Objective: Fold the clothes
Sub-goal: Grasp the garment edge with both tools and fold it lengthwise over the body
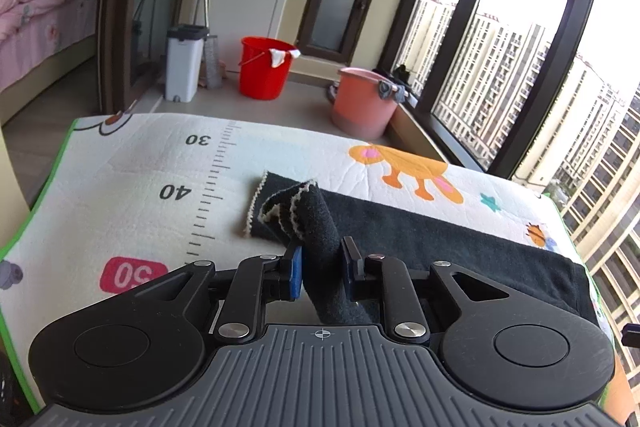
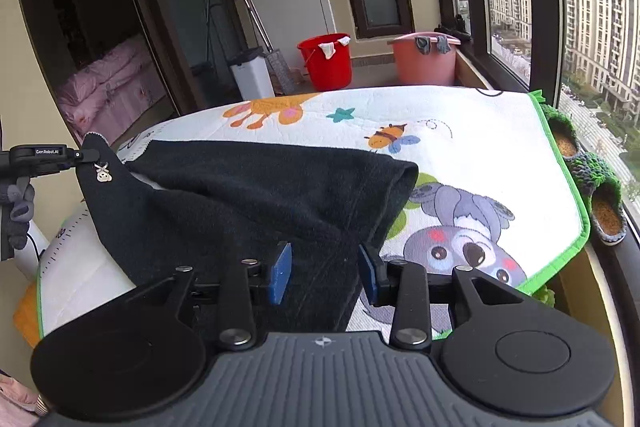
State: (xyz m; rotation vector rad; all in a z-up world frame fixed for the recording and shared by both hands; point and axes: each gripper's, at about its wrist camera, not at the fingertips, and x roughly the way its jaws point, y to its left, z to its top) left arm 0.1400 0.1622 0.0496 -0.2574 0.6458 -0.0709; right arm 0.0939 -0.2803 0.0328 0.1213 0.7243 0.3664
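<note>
Under both my grippers lies the big white play mat (image 2: 480,115) with animal pictures. On it, right ahead of my tools, the dark cloth (image 2: 256,187) is spread out. My left gripper (image 1: 321,271) is squeezed tight on a bunched-up corner of the cloth, lifted off the mat. My right gripper (image 2: 325,273) has its blue pads (image 2: 280,273) wide apart, with the cloth's near edge lying between them, not pinched.
</note>
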